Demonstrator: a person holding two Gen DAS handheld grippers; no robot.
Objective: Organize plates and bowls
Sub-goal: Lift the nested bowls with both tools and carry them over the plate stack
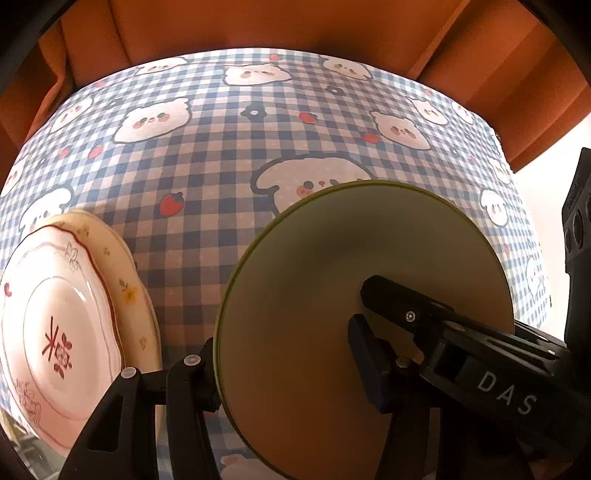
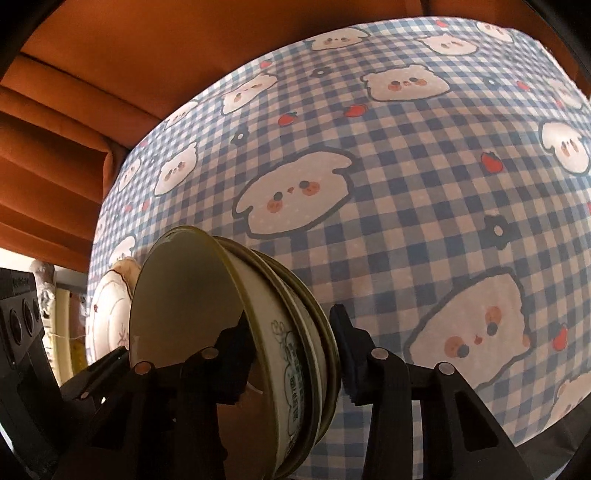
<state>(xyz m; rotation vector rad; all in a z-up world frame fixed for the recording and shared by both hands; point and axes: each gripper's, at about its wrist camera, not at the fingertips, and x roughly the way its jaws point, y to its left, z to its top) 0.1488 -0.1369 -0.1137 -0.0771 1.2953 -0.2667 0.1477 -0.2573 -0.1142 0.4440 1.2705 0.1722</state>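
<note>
Left gripper (image 1: pixel 282 347): your jaws stand apart and straddle the left wall of the nested stack of cream ceramic bowls with olive-green rims (image 1: pixel 314 258). The outer finger lies against the outside, and the blue-padded inner finger looks clear of the wall.
Right gripper (image 2: pixel 291 332): your fingers bracket the opposite wall, one inside the top bowl and the blue pad just beside the outermost rim. I cannot tell whether they press on it.
Bowl stack: it sits on the table between your two hands. Several rims show, one inside another, with a green printed label on the top bowl's side.
Key relation: each hand is on its own side of the rim, across the bowl's width. A lift would probably need both grips firm and both hands rising level, or the nested bowls could slide.
Plates: a white scalloped plate with a red flower motif (image 1: pixel 59 325) rests on a cream scalloped plate with small yellow flowers (image 1: pixel 131 291). They lie near the bowls, beyond your left hand, which is the nearer one.
Progress: bowls and plates each look gathered into one pile.
Table: a blue-and-white checked tablecloth with cartoon animals and strawberries (image 2: pixel 406 192).
Beyond: an orange pleated curtain (image 1: pixel 258 26).
</note>
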